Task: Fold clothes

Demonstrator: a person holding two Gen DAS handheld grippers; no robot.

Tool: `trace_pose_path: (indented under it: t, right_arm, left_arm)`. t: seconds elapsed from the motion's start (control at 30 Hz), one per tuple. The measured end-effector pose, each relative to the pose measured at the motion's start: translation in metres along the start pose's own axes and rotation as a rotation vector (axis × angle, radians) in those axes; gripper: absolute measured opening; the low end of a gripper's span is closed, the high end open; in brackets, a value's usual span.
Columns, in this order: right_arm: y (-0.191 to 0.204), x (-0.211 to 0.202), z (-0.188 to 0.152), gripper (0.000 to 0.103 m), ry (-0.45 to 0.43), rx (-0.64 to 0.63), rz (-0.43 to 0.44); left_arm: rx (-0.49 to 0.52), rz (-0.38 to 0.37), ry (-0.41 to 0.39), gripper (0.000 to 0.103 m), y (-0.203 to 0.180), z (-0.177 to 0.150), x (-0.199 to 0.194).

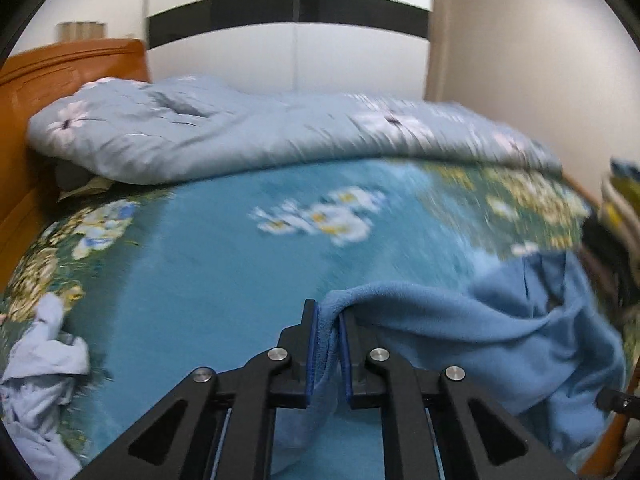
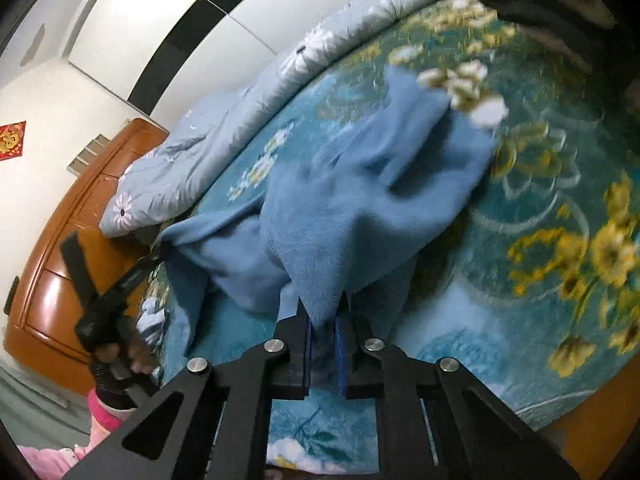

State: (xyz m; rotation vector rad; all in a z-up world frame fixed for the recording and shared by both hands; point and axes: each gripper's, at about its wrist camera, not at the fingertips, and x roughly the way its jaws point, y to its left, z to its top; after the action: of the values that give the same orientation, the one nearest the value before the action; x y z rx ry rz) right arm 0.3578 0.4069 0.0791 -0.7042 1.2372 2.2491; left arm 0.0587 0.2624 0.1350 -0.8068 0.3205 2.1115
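A home bedroom: bed (image 1: 200, 248), quilt (image 1: 224, 136), wooden headboard (image 1: 72, 72), wardrobe (image 1: 288, 40).

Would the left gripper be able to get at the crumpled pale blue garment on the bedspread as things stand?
Probably not yet. The left gripper is shut on the blue fleece, so it would have to let go first. Otherwise the way looks free: only bare bedspread lies between it and the pale blue garment.

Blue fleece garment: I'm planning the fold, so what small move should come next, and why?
Probably draw the two grippers apart to stretch it flat. The left gripper and right gripper each pinch an edge of the blue fleece garment, which still sags bunched over the floral bedspread.
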Motion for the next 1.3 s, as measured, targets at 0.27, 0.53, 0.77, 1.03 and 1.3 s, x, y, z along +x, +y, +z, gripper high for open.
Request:
trace_pose_path:
  t: [0.27, 0.53, 0.77, 1.03, 1.3]
  right_arm:
    - [0.034, -0.076, 0.029, 0.007, -0.210, -0.187, -0.064]
    - [-0.011, -0.036, 0.001, 0.007, -0.063, -0.134, -0.210]
    - [-0.029, -0.040, 0.008, 0.007, -0.123, -0.125, -0.341]
    - [-0.051, -0.039, 0.003, 0.008, -0.112, -0.087, -0.306]
    - [-0.058, -0.035, 0.002, 0.008, -0.093, -0.072, -0.264]
  left_arm:
    - [-0.139, -0.079, 0.007, 0.011, 0.070, -0.003, -0.049]
    - [-0.158, -0.114, 0.270, 0.014, 0.076, -0.061, 0.003]
    - [-0.014, -0.177, 0.168, 0.039, 0.045, -0.026, -0.030]
    - [0.121, -0.383, 0.149, 0.059, -0.075, 0.053, -0.007]
    - [0.118, -0.561, 0.513, 0.059, -0.208, 0.068, 0.144]
